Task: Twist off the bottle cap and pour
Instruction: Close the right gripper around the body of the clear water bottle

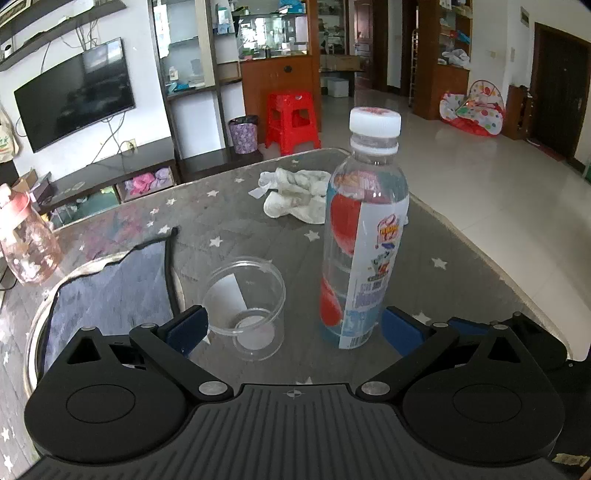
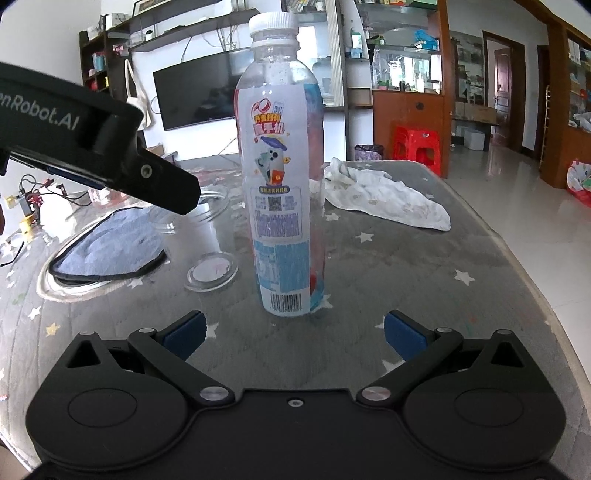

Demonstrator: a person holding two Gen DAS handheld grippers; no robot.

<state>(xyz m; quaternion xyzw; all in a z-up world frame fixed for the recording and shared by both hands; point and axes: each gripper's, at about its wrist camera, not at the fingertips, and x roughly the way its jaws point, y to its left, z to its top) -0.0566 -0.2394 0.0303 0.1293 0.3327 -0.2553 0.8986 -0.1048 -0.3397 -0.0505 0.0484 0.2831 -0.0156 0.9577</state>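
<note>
A clear plastic bottle (image 1: 364, 236) with a red, white and blue label and a white screw cap (image 1: 375, 123) stands upright on the grey star-patterned table (image 1: 461, 258). A clear empty plastic cup (image 1: 245, 302) stands just left of it. My left gripper (image 1: 293, 326) is open, low over the table, with the cup by its left finger and the bottle base by its right finger. In the right wrist view the bottle (image 2: 282, 184) stands straight ahead, cap (image 2: 273, 23) on, the cup (image 2: 207, 236) to its left. My right gripper (image 2: 293, 332) is open and empty, just short of the bottle.
A crumpled white cloth (image 1: 295, 195) lies behind the bottle. A blue-grey cloth in a round rimmed tray (image 1: 107, 284) lies at the left. A pink jar (image 1: 26, 240) stands at the far left. The left gripper's body (image 2: 92, 136) crosses the right view's upper left.
</note>
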